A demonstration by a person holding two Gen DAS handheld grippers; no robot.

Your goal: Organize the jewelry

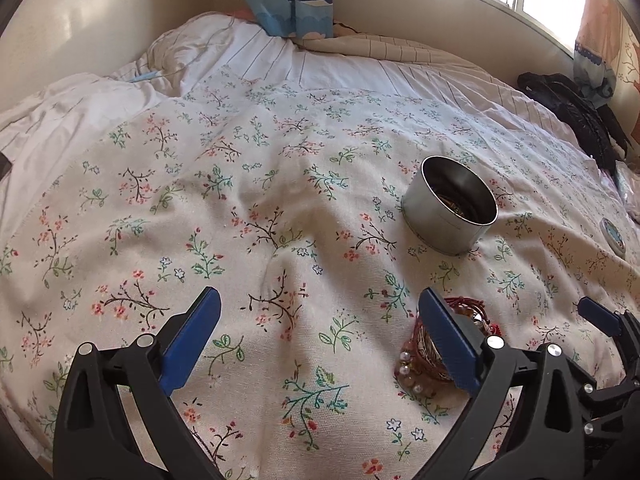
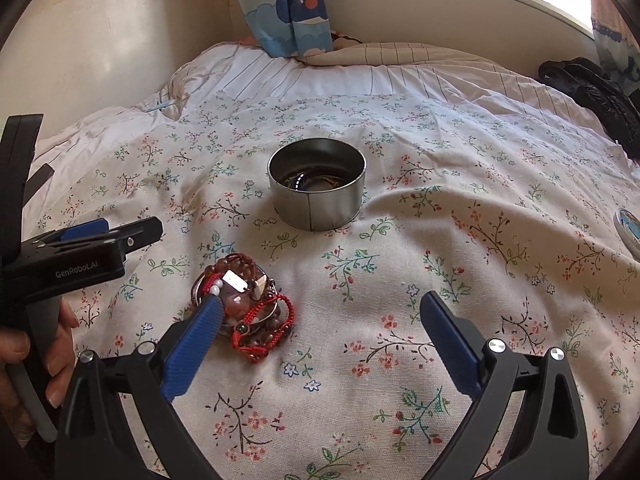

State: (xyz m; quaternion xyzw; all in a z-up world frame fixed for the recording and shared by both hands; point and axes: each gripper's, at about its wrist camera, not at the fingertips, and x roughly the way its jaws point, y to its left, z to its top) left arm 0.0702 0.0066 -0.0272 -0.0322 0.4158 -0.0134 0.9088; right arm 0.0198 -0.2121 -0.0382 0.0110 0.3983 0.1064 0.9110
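Both grippers hang over the flowered bedspread [image 2: 400, 240] with nothing held. The left gripper [image 1: 320, 336] has its blue fingers spread wide, and the right gripper [image 2: 320, 336] is spread just as wide. A heap of jewelry [image 2: 248, 308], red cords and brown beads tangled together, lies on the spread toward its near edge; the right gripper's left finger [image 2: 196, 344] sits just at the heap. Farther in, toward the middle of the bed, stands an open round tin [image 2: 317, 188] with a few pieces already inside. A hand [image 2: 24, 368] grips the left tool's handle.
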